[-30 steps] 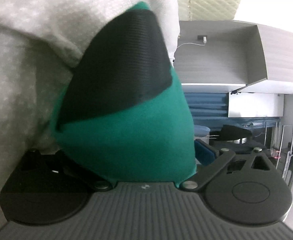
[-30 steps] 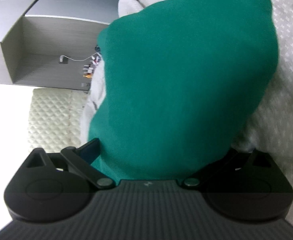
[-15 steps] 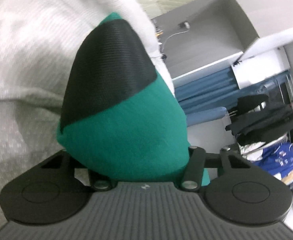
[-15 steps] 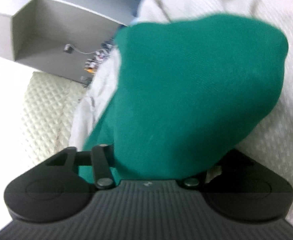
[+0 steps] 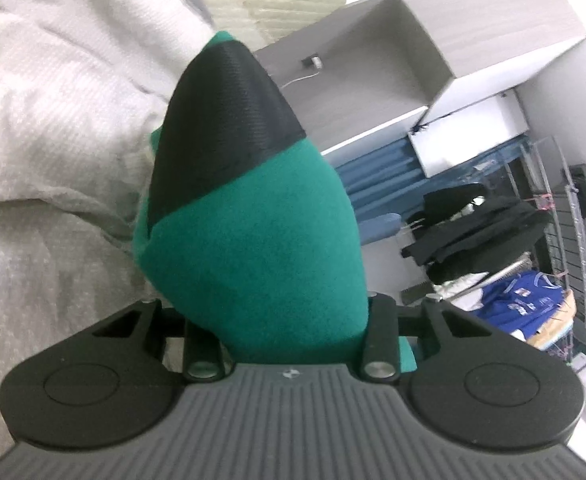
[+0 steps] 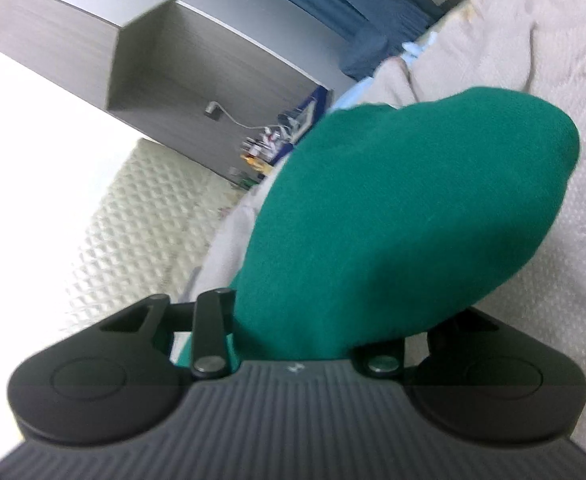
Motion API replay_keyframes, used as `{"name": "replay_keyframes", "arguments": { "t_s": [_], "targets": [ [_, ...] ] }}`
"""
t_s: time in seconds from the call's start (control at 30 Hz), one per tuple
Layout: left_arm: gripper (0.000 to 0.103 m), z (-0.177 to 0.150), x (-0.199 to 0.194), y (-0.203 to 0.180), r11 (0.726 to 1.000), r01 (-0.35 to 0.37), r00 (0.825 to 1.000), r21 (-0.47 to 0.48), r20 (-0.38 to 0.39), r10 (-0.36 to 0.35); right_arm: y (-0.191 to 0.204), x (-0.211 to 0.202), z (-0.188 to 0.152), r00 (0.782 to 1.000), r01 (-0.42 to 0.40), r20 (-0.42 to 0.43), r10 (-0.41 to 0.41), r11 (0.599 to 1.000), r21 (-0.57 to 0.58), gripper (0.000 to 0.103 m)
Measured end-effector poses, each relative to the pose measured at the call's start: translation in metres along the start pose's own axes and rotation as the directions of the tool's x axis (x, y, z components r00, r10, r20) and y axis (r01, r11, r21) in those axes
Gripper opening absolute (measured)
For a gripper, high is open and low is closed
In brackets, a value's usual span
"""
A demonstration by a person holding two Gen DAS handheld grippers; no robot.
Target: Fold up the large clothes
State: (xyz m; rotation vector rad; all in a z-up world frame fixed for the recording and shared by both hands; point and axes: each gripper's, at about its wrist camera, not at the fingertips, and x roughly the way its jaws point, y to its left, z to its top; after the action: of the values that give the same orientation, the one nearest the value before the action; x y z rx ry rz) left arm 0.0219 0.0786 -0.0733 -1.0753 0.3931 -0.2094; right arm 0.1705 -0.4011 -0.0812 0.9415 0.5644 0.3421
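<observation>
While green cloth (image 5: 261,260) swamps each claw, hiding its grip, grey shelving (image 5: 373,80) stands behind.

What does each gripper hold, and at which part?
The left gripper and right gripper seem to pinch the white textured knit garment between green fingers; which part is hidden.

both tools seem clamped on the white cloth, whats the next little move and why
Probably draw the two tools apart to pull the white garment taut. The left tool and right tool each appear shut on it, and the fabric beside both hangs wrinkled and bunched, so it likely isn't flat enough to fold cleanly yet.
</observation>
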Motion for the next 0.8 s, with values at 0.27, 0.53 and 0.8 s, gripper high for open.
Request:
{"name": "replay_keyframes", "arguments": {
  "t_s": [0.27,0.53,0.8],
  "targets": [
    [0.043,0.002,-0.018,-0.063,0.992,0.105,0.994,0.063,-0.020,-0.104,0.027,-0.054,0.031,0.998,-0.067,0.023,0.067,0.998,-0.005,0.043],
    [0.043,0.007,0.010,-0.150,0.982,0.181,0.982,0.053,-0.060,-0.178,0.057,-0.088,0.108,0.990,-0.108,0.086,0.112,0.993,-0.050,0.043],
    [0.043,0.006,0.108,-0.248,0.960,0.266,0.960,0.086,-0.113,-0.256,0.064,-0.121,0.198,0.970,-0.105,0.206,0.126,0.988,-0.112,0.043]
  ]
}}
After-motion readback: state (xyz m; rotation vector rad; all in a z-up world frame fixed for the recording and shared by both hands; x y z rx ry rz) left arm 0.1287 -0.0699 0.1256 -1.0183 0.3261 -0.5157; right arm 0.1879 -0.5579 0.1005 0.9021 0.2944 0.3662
